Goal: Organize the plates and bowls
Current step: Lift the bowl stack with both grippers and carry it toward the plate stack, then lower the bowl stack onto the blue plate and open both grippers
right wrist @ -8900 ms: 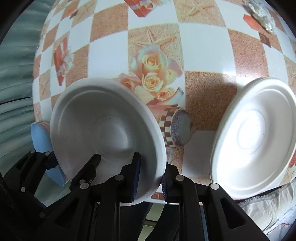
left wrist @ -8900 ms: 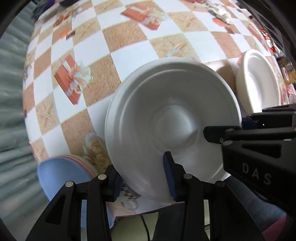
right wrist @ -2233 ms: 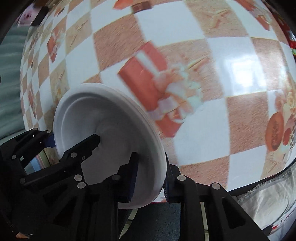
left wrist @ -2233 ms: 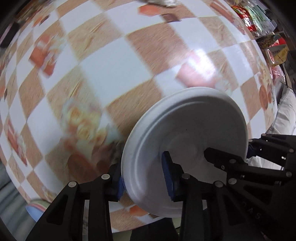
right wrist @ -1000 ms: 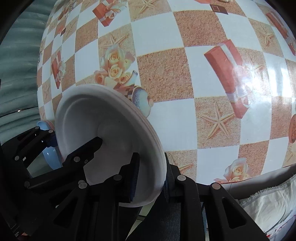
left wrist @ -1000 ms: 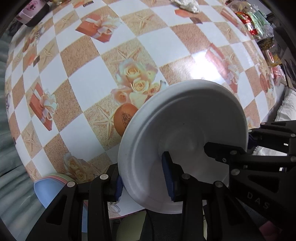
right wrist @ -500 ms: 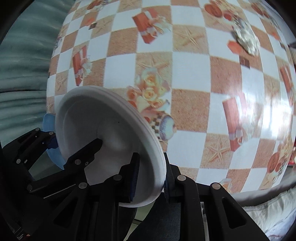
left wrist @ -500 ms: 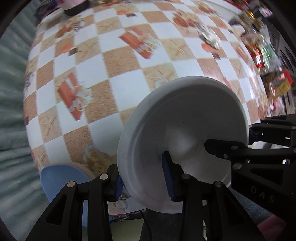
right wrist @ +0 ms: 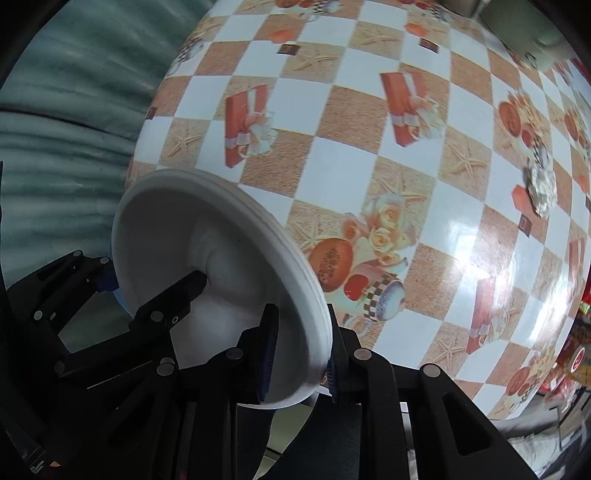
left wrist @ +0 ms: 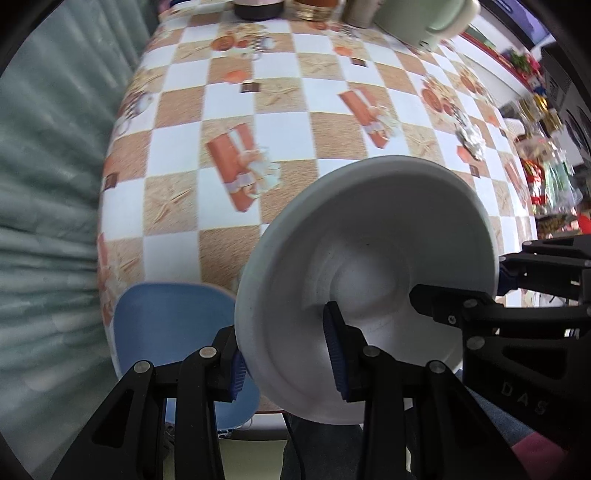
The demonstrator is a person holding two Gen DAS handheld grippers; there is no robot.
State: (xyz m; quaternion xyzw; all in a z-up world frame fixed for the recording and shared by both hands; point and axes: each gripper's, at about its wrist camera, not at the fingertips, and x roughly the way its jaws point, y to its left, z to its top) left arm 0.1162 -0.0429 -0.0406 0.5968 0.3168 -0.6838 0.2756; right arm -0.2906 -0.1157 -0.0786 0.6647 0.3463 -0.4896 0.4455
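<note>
- White foam plate [left wrist: 369,236] held off the table, tilted, its hollow side facing the left wrist camera.
- Clamped at the near rim by the left gripper [left wrist: 286,354], one blue ribbed pad [left wrist: 334,350] inside the hollow, the other [left wrist: 237,376] behind the rim.
- Gripped on the opposite rim by the right gripper [right wrist: 299,350], fingers closed on the plate's edge, one pad [right wrist: 269,350] on the inner face, one behind.
- Same plate [right wrist: 207,258] seen edge-on in the right wrist view, rim ridges showing, left gripper's black frame [right wrist: 74,295] at its far side.
- Blue plate [left wrist: 166,325] lying flat at the near corner of the table, just left of and below the white plate, partly hidden by the left finger.
- Checked tablecloth [left wrist: 258,110] in white and tan squares, printed with gift boxes, starfish, roses and teapots.
- Grey-green curtain [left wrist: 48,184] hanging along the table's left side.
- Pale green container [left wrist: 424,18] and dark-based jars [left wrist: 258,9] at the far edge, blurred.
- Bright packets [left wrist: 546,184] piled off to the right.
</note>
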